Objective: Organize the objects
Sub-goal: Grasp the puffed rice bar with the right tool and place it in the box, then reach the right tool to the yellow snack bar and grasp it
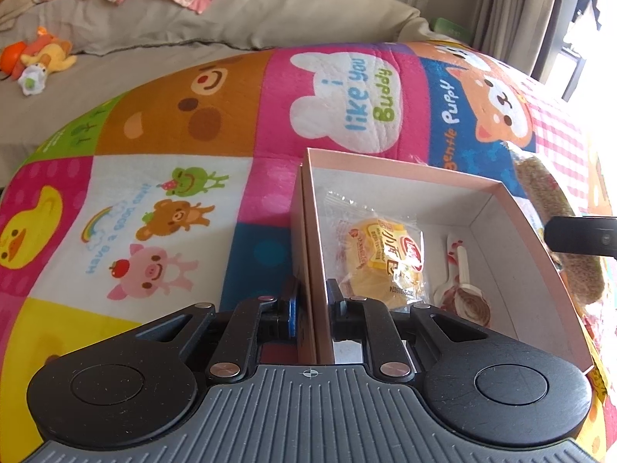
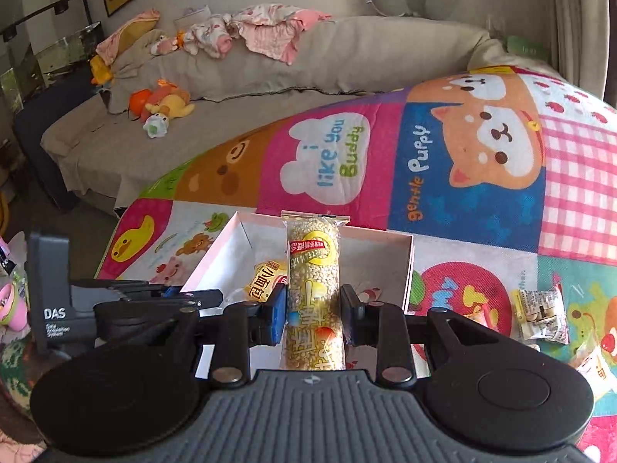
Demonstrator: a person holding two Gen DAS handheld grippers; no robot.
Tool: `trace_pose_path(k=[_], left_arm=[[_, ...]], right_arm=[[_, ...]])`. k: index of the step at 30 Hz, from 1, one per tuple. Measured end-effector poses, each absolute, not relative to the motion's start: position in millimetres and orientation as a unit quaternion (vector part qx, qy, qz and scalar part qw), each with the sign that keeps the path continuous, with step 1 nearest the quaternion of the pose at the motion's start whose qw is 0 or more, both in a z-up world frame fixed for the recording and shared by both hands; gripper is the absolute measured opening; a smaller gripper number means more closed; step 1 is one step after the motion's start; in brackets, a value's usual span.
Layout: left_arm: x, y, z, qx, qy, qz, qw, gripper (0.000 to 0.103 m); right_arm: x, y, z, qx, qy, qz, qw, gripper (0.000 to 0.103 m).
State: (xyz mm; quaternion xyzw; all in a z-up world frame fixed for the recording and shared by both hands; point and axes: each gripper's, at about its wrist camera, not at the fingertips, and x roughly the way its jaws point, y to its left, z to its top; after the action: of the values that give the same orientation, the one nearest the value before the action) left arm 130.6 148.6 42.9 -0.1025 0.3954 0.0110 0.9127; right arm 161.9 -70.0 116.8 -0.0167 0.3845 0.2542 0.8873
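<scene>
Two grippers are busy. The left gripper (image 1: 312,301) pinches the pink box (image 1: 501,189) wall. The right gripper (image 2: 313,314) squeezes a long snack roll (image 2: 314,266) above the box.

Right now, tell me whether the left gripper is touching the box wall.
Touching. The left wrist view shows the left gripper astride the pink box near wall, one finger outside and one inside, both pads pressed against it.

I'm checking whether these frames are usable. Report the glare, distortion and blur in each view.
Left wrist view: daylight blows out the window at the right edge; the fisheye bows the play mat into a dome; the box and bread packet are sharp. Right wrist view: evenly lit, same bowing, a small glint on the grain roll.
</scene>
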Motion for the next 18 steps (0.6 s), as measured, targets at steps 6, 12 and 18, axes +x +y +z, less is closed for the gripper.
trace_pose_path(k=[6,12,18], left_arm=[[129.8,147.1,42.8,-0.102,0.396,0.007,0.913,0.017],[128.7,145.7,43.0,-0.104,0.397,0.005,0.912,0.017],[127.6,144.9,43.0,-0.104,0.396,0.006,0.912,0.017]], right_arm=[[172.4,-67.3,100.7,0.022,0.411,0.266,0.872,0.029],[158.3,-82.0,105.8,-0.002,0.392,0.255,0.884,0.036],[134.2,-123.5,103.1,-0.053,0.361,0.201,0.909,0.059]])
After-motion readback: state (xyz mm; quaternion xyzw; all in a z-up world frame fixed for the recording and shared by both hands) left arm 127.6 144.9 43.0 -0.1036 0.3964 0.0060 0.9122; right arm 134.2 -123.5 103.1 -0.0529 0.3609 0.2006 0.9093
